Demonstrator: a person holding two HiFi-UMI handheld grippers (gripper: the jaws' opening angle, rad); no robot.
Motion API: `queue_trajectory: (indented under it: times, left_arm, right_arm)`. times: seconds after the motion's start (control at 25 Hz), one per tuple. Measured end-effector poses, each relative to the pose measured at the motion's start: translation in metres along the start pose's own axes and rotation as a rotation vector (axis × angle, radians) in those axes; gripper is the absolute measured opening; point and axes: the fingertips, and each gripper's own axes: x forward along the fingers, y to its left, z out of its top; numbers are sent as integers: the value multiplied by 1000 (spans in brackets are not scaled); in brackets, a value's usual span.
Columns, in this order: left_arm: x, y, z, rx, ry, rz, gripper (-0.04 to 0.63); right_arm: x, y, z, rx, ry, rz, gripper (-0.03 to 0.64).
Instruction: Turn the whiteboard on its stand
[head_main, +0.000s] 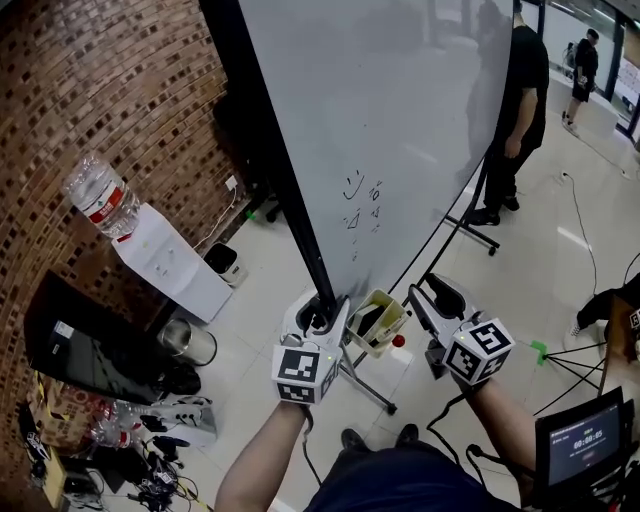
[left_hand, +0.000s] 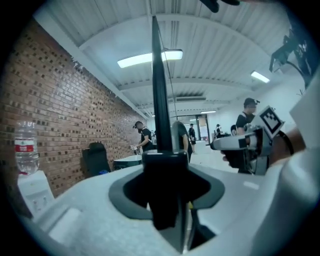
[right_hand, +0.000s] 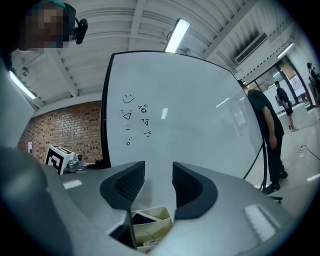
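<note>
The whiteboard (head_main: 400, 120) stands tilted on its wheeled stand (head_main: 468, 226), with small marker doodles near its lower left. Its black frame edge (head_main: 270, 150) runs down to my left gripper (head_main: 322, 315), which is shut on it near the bottom corner. In the left gripper view the black frame (left_hand: 161, 100) fills the gap between the left gripper's (left_hand: 167, 192) dark pads. My right gripper (head_main: 440, 298) hangs open to the right, below the board's lower edge, holding nothing. In the right gripper view the whiteboard (right_hand: 190, 115) faces the open right gripper (right_hand: 158, 182).
A beige pen box (head_main: 375, 320) sits between the grippers. A water dispenser (head_main: 170, 260) with a bottle (head_main: 100, 200) stands by the brick wall (head_main: 100, 80), near a metal bucket (head_main: 188, 342). A person in black (head_main: 520, 100) stands behind the board. Tripod legs (head_main: 575, 360) and a monitor (head_main: 585, 445) stand on the right.
</note>
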Motion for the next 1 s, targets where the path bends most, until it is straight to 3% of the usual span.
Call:
queue_trajectory:
  times: [0.36,0.56,1.0]
  left_arm:
    - [-2,-6,-10,-9,10,-45,164]
    - [-31,-14,-26,2,0,-59,164]
    - [-58,-38,-3,-16,-33,-45,165]
  right_arm:
    - [-10,2,-29,55,7,-54,144]
    - [-33,20,-51,45,-3,-93,140]
    - [-40,14,-37,23,52,-134,139]
